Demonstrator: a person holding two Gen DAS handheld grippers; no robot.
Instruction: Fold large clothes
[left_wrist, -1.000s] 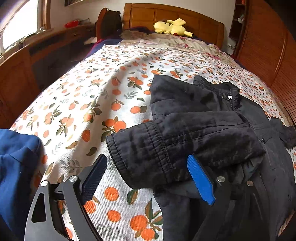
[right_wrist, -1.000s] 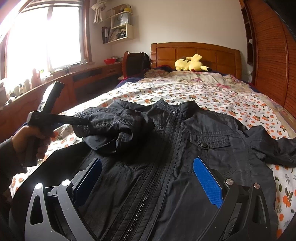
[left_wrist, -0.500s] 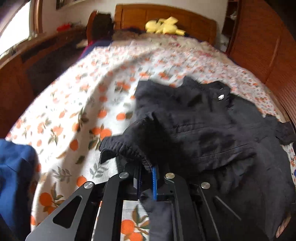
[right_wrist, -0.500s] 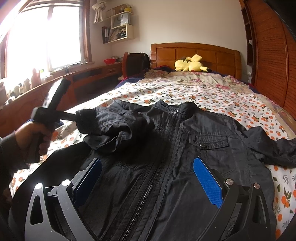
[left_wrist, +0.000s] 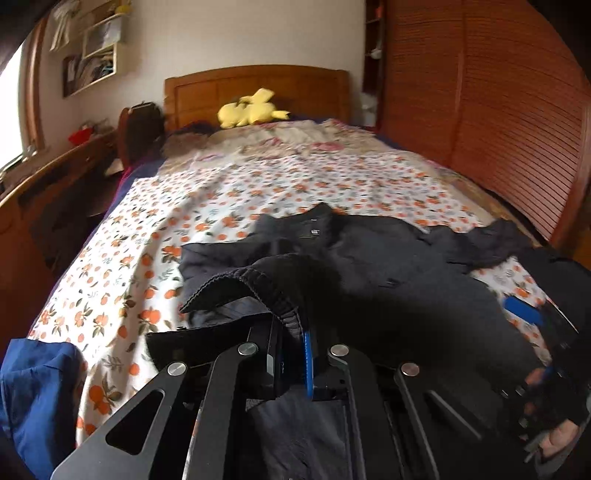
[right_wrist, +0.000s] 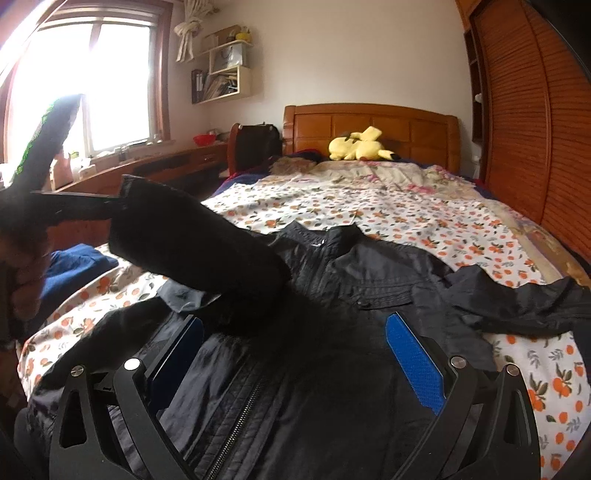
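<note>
In the left wrist view, your left tongs (left_wrist: 293, 354) are clamped on the ribbed cuff (left_wrist: 255, 288) of the black jacket (left_wrist: 388, 266), lifting the sleeve for folding it inward. In the right wrist view, your right tongs (right_wrist: 295, 354) stand apart over the jacket's zipper (right_wrist: 240, 424); the thin, wrinkled jacket lies on the orange-print bed (right_wrist: 388, 206).

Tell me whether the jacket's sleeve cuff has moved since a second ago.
Yes. The sleeve cuff, gripped by the left tool, has risen off the jacket toward the window.
</note>
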